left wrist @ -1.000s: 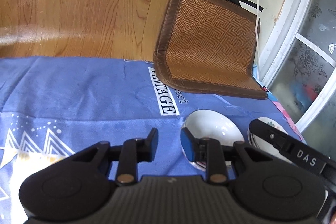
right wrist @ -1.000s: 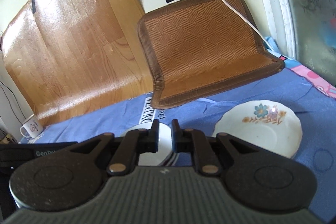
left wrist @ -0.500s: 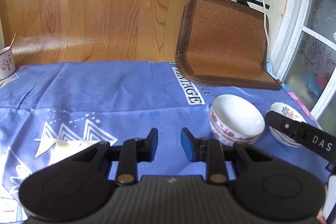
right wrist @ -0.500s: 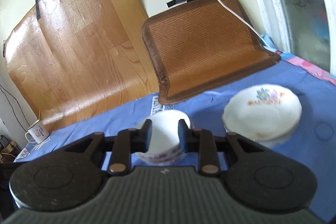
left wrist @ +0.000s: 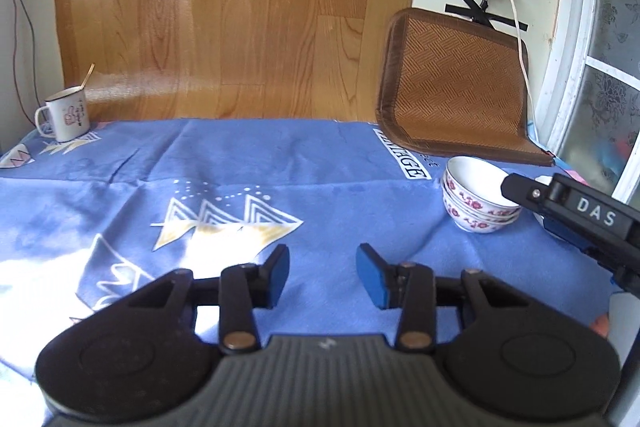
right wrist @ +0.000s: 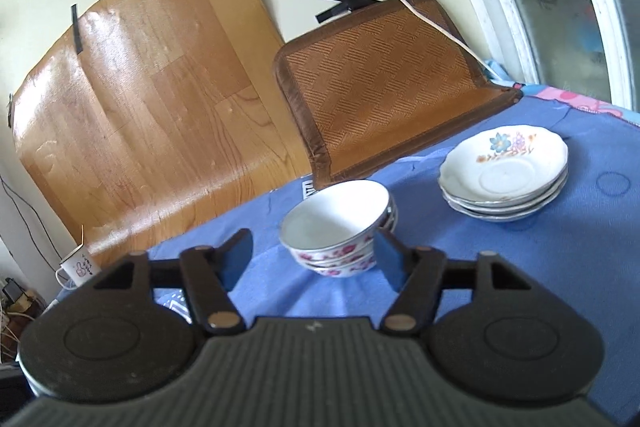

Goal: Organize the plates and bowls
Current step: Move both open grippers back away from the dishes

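Observation:
A stack of white bowls with red flowers (right wrist: 336,223) stands on the blue cloth (right wrist: 520,267). To its right is a stack of white flowered plates (right wrist: 504,175). My right gripper (right wrist: 312,251) is just short of the bowls; its jaws are opening, and the stack shows between the fingertips without the pads pressing on it. In the left wrist view the bowls (left wrist: 476,195) sit far right, partly behind one black finger of the right gripper (left wrist: 532,193). My left gripper (left wrist: 323,267) hovers over bare cloth, its jaws opening with nothing between them.
A brown woven mat (left wrist: 452,95) leans on the wall behind the bowls, with a white cable (left wrist: 520,27) hanging over it. A white mug (left wrist: 66,113) holding a stick stands at the cloth's far left corner. A window frame (left wrist: 568,75) borders the right side.
Both grippers have drawn back from the bowl stack and their jaws have widened, the right one by far the more. The mug has come into the left wrist view.

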`<move>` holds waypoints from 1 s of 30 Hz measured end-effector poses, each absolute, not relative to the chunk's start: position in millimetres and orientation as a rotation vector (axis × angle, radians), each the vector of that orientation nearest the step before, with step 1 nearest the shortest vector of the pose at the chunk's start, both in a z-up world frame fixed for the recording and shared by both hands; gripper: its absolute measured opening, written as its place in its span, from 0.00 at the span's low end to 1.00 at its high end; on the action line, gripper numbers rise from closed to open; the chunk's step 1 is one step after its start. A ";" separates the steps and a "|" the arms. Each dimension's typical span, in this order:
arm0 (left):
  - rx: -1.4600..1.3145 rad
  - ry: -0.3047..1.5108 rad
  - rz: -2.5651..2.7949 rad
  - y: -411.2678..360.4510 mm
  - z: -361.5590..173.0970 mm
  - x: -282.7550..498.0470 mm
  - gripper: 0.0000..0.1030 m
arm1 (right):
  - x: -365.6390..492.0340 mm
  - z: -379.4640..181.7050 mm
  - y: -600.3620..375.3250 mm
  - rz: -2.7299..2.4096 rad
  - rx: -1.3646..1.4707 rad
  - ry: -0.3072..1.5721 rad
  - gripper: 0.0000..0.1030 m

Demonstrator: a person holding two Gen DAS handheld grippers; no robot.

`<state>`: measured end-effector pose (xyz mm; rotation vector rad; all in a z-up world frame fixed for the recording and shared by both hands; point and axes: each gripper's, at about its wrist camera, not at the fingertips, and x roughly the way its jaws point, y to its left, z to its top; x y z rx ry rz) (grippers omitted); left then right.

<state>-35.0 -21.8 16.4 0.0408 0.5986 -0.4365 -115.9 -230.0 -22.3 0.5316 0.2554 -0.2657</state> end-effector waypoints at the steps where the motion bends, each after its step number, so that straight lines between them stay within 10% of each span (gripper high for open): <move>1: 0.043 0.590 -0.424 -16.8 16.6 -38.5 0.39 | -115.8 -22.0 -226.6 -0.263 0.521 0.249 0.71; 30: -0.001 0.588 -0.314 28.5 14.6 -34.5 0.43 | -88.7 -24.9 -185.9 -0.143 0.429 0.310 0.65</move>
